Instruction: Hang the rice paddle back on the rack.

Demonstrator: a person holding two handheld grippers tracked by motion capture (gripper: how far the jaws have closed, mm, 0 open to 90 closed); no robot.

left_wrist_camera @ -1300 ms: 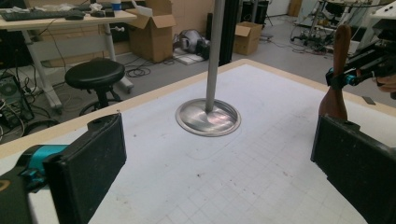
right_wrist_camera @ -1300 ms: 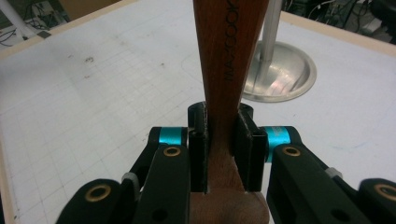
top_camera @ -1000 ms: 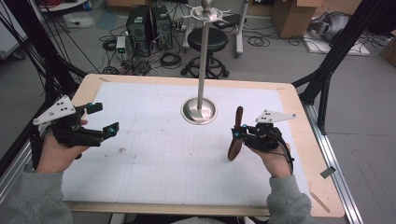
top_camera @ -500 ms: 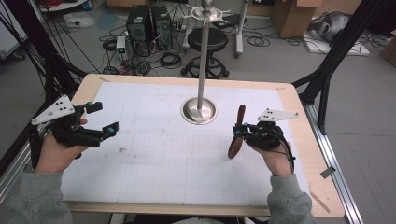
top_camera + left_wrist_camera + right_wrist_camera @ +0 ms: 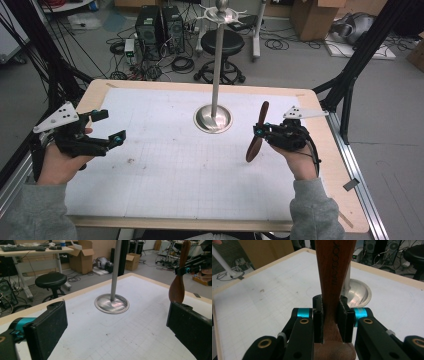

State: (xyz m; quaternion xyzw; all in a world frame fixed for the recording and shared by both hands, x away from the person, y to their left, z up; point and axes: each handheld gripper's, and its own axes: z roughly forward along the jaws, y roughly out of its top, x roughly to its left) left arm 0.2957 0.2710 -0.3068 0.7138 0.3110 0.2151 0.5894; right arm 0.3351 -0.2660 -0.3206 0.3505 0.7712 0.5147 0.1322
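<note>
Near the table's front edge, a person's two hands each hold a gripper above a white gridded mat (image 5: 165, 175). The left gripper (image 5: 107, 127), at the left, has its jaws wide apart and empty. The right gripper (image 5: 259, 132) clamps a brown wooden utensil (image 5: 257, 135) mid-handle, roughly upright, probably for hanging. Farther back, mid-table, stands a metal hook stand (image 5: 215, 85) on a round base.

One wooden utensil (image 5: 257, 133), one metal stand (image 5: 214, 118), two grippers, one table (image 5: 320, 165), one stool (image 5: 222, 42)
</note>
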